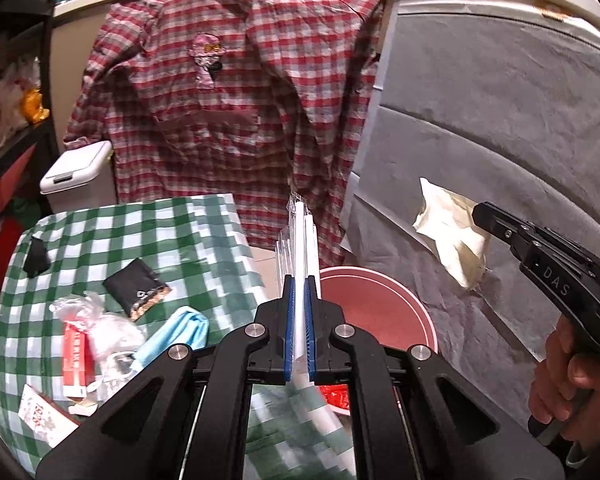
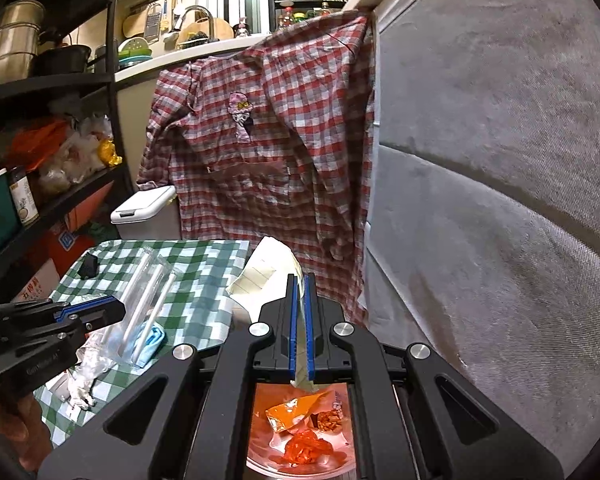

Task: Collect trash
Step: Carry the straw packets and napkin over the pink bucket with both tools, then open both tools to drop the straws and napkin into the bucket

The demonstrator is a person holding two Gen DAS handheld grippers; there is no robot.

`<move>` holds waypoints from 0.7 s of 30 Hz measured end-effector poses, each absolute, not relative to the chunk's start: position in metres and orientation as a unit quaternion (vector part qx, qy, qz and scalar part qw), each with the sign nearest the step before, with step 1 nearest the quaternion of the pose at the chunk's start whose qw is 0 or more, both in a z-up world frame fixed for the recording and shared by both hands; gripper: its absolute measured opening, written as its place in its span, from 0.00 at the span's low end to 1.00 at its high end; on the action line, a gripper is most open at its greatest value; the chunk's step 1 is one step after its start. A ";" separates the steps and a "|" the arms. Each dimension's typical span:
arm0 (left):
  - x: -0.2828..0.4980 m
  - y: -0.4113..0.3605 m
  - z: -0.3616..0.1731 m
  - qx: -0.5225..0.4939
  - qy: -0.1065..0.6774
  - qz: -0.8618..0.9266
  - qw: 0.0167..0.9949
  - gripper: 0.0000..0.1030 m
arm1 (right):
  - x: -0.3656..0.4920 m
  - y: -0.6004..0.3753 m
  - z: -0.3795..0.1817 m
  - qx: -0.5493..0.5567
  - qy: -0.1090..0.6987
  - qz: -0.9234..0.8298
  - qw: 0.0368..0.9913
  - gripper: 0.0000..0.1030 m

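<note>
My left gripper (image 1: 299,284) is shut on a clear packet of white straws (image 1: 300,232), held upright over the table's right edge beside the red bin (image 1: 384,304). It also shows in the right wrist view (image 2: 112,308) with the packet (image 2: 148,292). My right gripper (image 2: 300,284) is shut on a crumpled sheet of lined paper (image 2: 266,272), held above the red bin (image 2: 340,396), which holds orange wrappers (image 2: 300,436). The paper (image 1: 448,228) and right gripper (image 1: 480,212) also show in the left wrist view.
On the green checked table (image 1: 148,224) lie a black pouch (image 1: 134,284), a blue cloth (image 1: 180,332), a red-white box (image 1: 74,360), clear plastic (image 1: 100,320) and a printed card (image 1: 44,420). A plaid shirt (image 1: 228,100) hangs behind. A white lidded bin (image 1: 76,172) stands left; grey fabric (image 1: 500,120) right.
</note>
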State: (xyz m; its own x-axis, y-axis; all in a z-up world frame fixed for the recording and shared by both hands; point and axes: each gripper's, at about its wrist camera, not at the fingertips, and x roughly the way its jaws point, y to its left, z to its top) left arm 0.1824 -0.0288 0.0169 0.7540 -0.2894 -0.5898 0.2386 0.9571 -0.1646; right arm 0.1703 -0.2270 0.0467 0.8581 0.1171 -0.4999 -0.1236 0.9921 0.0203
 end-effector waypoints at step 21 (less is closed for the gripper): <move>0.203 -0.070 -0.005 -0.027 0.351 -0.150 0.924 0.05 | 0.184 -0.244 0.031 -0.010 0.292 0.048 0.955 0.04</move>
